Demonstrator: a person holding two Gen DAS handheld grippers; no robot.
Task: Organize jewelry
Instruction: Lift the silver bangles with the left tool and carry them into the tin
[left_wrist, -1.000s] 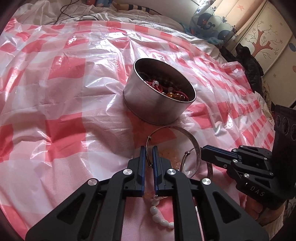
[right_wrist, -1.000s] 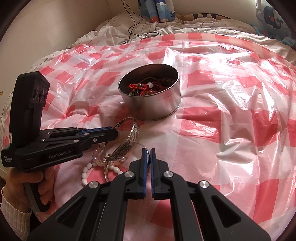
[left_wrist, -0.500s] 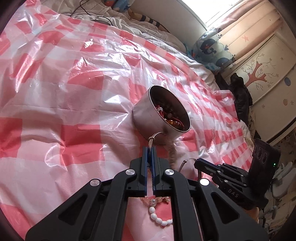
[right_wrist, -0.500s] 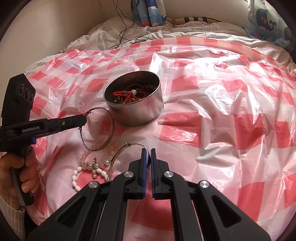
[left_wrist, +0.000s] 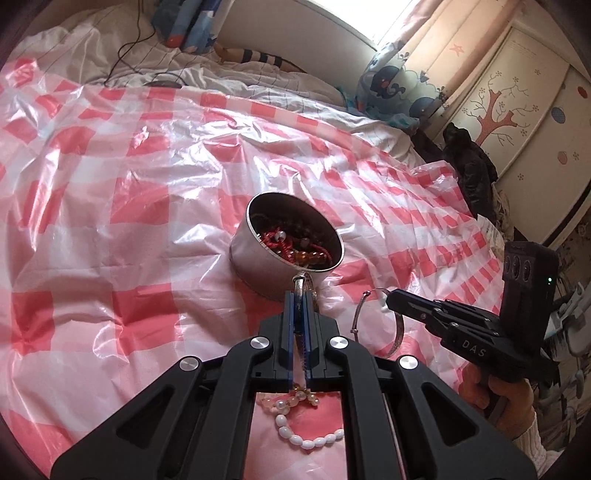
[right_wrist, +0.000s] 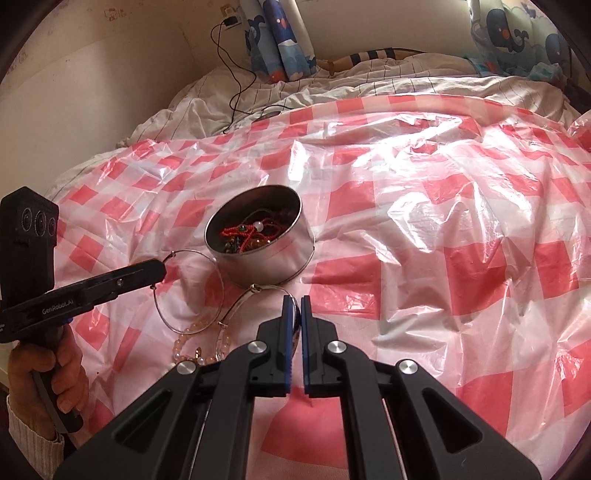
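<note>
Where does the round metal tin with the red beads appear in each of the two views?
Left wrist view: the metal tin stands at centre, just above the left tongs.
Right wrist view: the tin stands left of centre, above the right tongs.
Shared landmark: the red and white checked plastic sheet under it.

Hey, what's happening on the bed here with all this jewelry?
A person is tidying jewelry into a round metal tin on a red-checked plastic sheet. Each hand-held gripper is shut on a silver bangle: the left gripper on the thin bangle, the right gripper on the other bangle. Bead bracelets lie on the sheet.
</note>
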